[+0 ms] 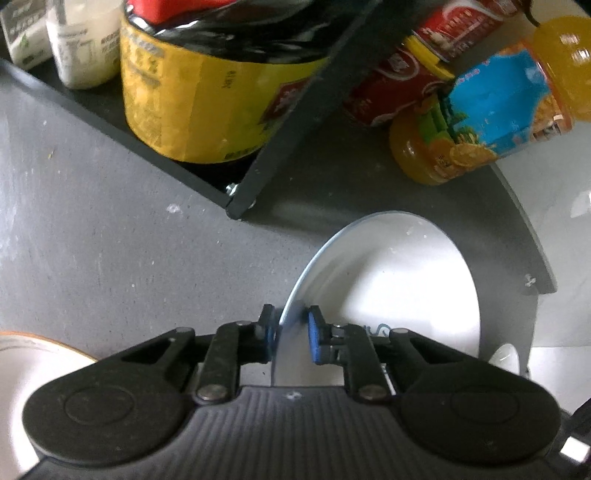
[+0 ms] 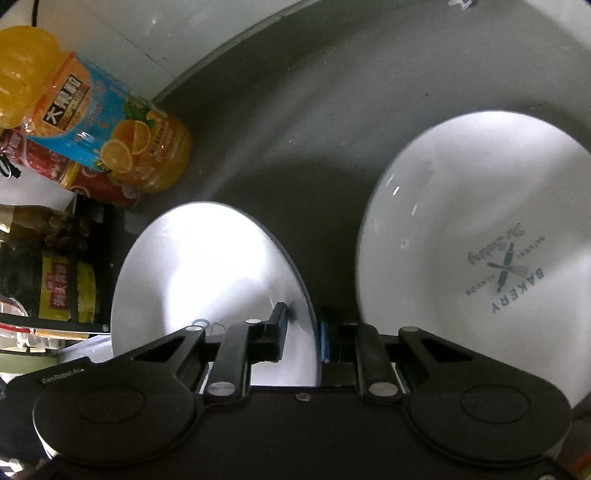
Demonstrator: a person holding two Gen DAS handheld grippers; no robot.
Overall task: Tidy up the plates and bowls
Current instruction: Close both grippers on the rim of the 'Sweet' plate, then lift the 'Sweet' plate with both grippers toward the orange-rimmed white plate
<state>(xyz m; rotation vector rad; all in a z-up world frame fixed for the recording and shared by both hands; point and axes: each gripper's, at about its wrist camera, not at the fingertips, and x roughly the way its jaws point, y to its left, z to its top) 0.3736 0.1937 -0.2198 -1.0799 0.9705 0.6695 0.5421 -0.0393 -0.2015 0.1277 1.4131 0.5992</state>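
In the left wrist view my left gripper (image 1: 291, 332) is shut on the near rim of a white plate (image 1: 399, 280), which stands tilted on edge and spreads up and to the right over the grey counter (image 1: 110, 229). In the right wrist view my right gripper (image 2: 303, 332) is shut on the rim of a white plate (image 2: 207, 269) that spreads to the left. Whether both views show the same plate I cannot tell. A white bowl (image 2: 472, 236) printed "BAKERY" lies to the right. An orange-rimmed bowl (image 1: 33, 362) shows at the lower left.
A black rack (image 1: 280, 122) at the back holds a yellow-labelled jar (image 1: 199, 96) and a white bottle (image 1: 85, 44). An orange juice bottle (image 1: 491, 110) and red cans (image 1: 391, 88) lie on their sides beyond the plate. A white wall (image 2: 184, 33) bounds the counter.
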